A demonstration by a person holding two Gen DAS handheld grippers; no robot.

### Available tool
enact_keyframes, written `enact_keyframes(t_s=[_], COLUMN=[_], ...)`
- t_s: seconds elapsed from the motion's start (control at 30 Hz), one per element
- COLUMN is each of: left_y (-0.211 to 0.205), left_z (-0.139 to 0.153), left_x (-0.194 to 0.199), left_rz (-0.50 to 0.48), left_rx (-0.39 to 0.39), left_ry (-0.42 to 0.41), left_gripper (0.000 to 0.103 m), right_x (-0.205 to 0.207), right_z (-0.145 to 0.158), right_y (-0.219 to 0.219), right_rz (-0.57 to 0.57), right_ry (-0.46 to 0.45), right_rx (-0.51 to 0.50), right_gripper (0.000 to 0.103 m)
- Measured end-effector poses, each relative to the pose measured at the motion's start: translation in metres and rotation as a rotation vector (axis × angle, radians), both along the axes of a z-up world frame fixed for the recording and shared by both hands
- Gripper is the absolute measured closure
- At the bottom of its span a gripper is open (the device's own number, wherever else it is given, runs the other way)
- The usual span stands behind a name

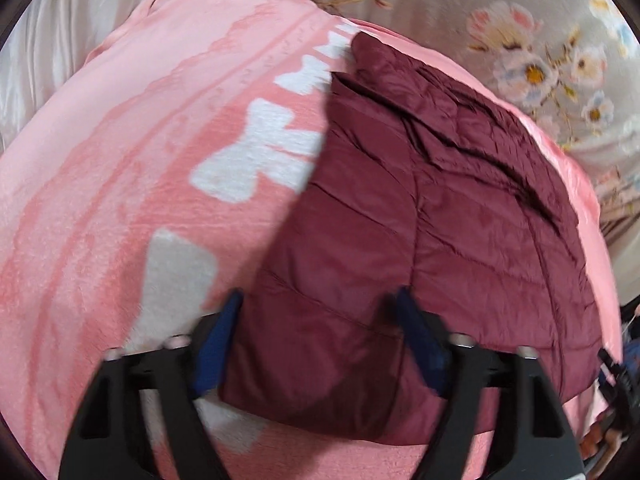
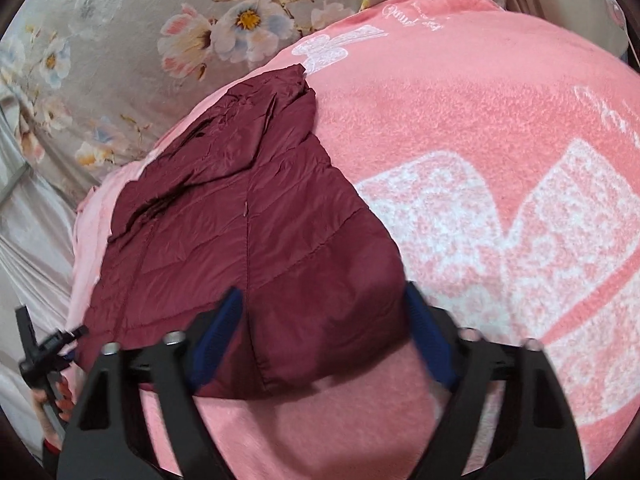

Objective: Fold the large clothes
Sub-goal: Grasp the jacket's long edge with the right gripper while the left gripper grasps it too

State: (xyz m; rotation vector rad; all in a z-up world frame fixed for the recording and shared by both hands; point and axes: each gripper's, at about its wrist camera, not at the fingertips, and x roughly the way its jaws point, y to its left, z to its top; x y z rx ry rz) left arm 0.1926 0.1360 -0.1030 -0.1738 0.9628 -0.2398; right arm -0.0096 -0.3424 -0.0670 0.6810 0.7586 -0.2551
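Jacket [image 1: 400, 240] placement: the maroon quilted garment lies flat on the pink blanket [image 1: 120, 160], already doubled lengthwise, with its near hem directly below both tools. The left gripper [image 1: 320, 340] stands over the hem's left corner; its blue fingers [image 1: 218, 344] are spread, the fabric passes between them, and the pads do not appear to press on it. The right gripper [image 2: 324, 340] stands over the right corner in the same condition — jaws apart, cloth between, no visible pinch.

Procedure, as judged from this position: close each tool on its own corner, taking every layer at the hem rather than the top skin alone. The shell looks slick and padded, so a shallow bite is likely to slip. Lift both corners together and keep the hem level, then carry it forward toward the collar end, which lies far ahead of the tools.

Surroundings: ahead of the jacket and beyond the blanket's edge lies a grey flowered sheet [image 2: 120, 40]. White bow prints mark the blanket beside each gripper. Nothing solid sits in the folding path — only the blanket's soft nap, which may drag on the lower layer.
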Motion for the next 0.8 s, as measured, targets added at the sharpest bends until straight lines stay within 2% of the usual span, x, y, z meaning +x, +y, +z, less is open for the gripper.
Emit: enact_keyframes(t_s=[0.03,0.07,0.1,0.17,0.27,0.43,0.63,0.73,0.8], left_y=[-0.002,-0.003,-0.002,-0.001,0.004,0.025,0.063,0.074,0.071], left_z=[0.002,0.004,0.007,0.014,0.032,0.073,0.131,0.171,0.193], left_x=[-0.003,-0.005,-0.007,-0.013,-0.031,-0.084,-0.160,-0.182,-0.184], left_rz=[-0.012,-0.031,-0.031,-0.042,-0.064,-0.112,-0.114,-0.110,-0.110], left_rx=[0.005,-0.012,-0.013,-0.018,-0.040,-0.079,-0.162,-0.203,-0.202], left_ry=[-0.005,-0.004,-0.006,-0.017,-0.056,-0.124,-0.216,-0.298,-0.350], left_gripper=[0.063,0.084,0.095,0.099,0.100,0.101,0.101,0.101,0.101], right_x=[0.001,0.002,0.001,-0.003,-0.012,-0.060,-0.134,-0.149,-0.144], right_z=[-0.002,-0.005,-0.006,-0.002,0.018,0.071,0.154,0.195,0.217], right_y=[-0.003,-0.008,-0.010,-0.010,0.004,0.042,0.072,0.073,0.069], right_rz=[-0.006,-0.005,-0.005,-0.013,0.005,0.086,0.141,0.116,0.094], right_ry=[-0.007,-0.014,-0.025,-0.055,-0.080,-0.139,-0.298,-0.405,-0.466], right_rx=[0.030,0.079,0.115,0.141,0.048,-0.133,-0.263,-0.290,-0.298], right_gripper=[0.053,0.077,0.087,0.094,0.097,0.098,0.098,0.098,0.098])
